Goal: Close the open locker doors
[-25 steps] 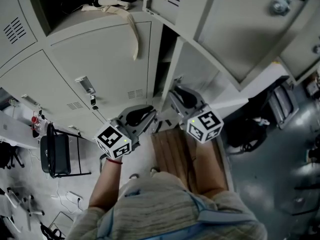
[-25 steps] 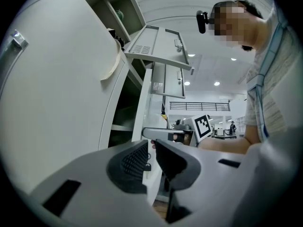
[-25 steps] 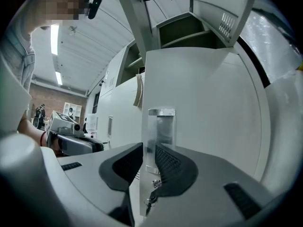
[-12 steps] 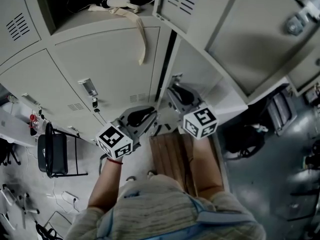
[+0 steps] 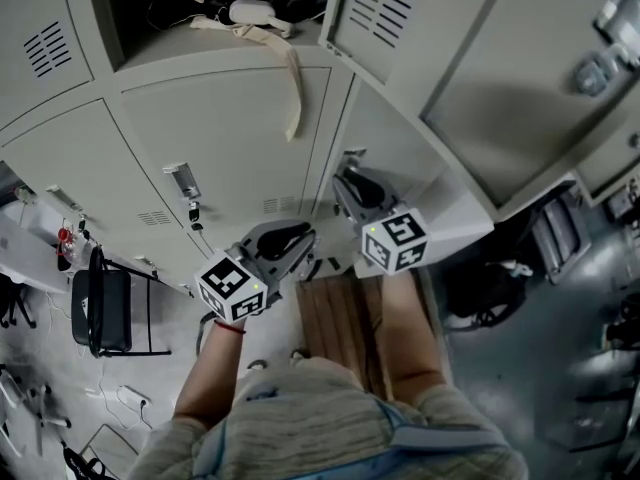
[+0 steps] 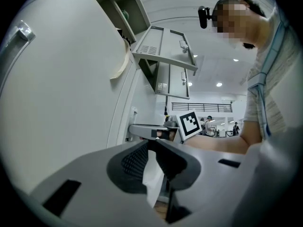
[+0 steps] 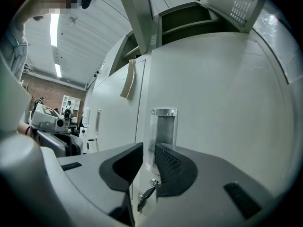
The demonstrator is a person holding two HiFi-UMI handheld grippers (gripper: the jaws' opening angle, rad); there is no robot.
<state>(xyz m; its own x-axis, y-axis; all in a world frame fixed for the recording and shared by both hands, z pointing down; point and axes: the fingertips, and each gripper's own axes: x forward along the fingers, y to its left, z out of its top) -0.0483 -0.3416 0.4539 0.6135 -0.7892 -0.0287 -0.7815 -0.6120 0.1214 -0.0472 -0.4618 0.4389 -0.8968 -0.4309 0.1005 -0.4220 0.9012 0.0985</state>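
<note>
Left gripper [image 5: 300,236]: jaws slightly apart with nothing held; it sits low beside the closed locker door [image 5: 225,138], left of the open one.
Right gripper [image 7: 147,150]: clamped on the free edge of the lower open door [image 7: 218,89], just under its metal latch plate [image 7: 163,124]; a key [image 7: 146,195] hangs between the jaws.
Door's lie: ajar, its face stretching rightward from that grip.
Upper open door [image 5: 500,58]: above right, well apart from both grippers.
</note>
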